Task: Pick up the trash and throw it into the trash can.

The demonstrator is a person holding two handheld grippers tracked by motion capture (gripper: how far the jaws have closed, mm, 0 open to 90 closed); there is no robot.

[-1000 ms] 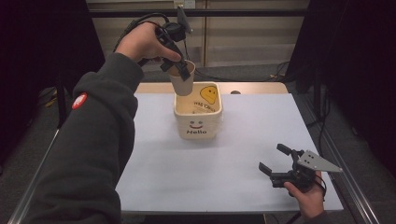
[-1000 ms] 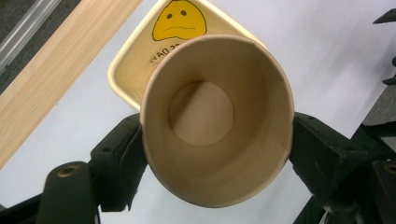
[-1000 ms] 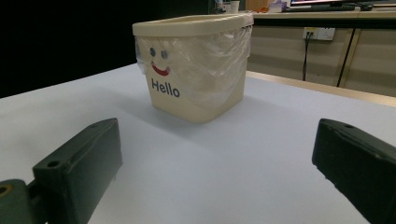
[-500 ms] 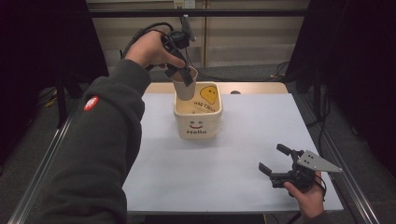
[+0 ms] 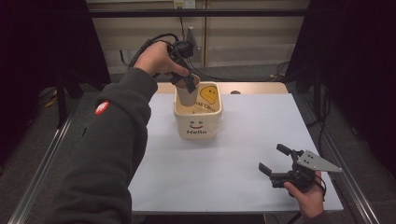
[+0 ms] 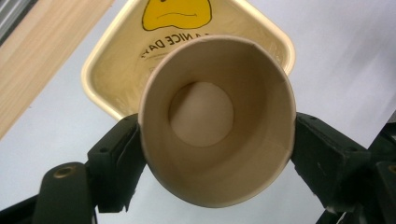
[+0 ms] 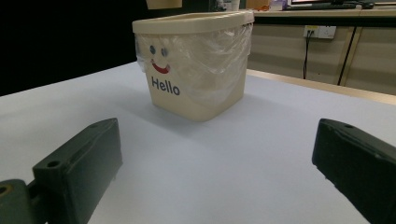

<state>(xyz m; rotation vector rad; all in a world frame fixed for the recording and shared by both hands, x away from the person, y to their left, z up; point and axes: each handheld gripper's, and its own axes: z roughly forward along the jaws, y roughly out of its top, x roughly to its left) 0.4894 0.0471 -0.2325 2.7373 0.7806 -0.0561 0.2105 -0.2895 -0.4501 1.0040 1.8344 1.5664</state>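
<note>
A tan paper cup [image 5: 186, 96] hangs upright and empty over the left rear corner of a cream bin [image 5: 198, 127] with a smiley and "Hello" on its front. My left gripper [image 5: 186, 80] is shut on the cup from above. In the left gripper view the cup's open mouth [image 6: 217, 116] faces the camera between the black fingers [image 6: 119, 161], with the bin [image 6: 107, 70] beneath. My right gripper [image 5: 272, 157] is held open near the table's front right, apart from the bin. The right gripper view has that gripper [image 7: 217, 158] with jaws wide apart and the bin [image 7: 196, 65] ahead.
The bin is lined with clear plastic film [image 7: 219, 60] and stands at the rear middle of the pale table [image 5: 233, 154]. A wooden strip [image 5: 252, 87] runs along the far edge. Metal rails [image 5: 46, 163] flank the table.
My left gripper has come down with the cup, from above the bin to its rim. The right gripper has stayed where it was.
</note>
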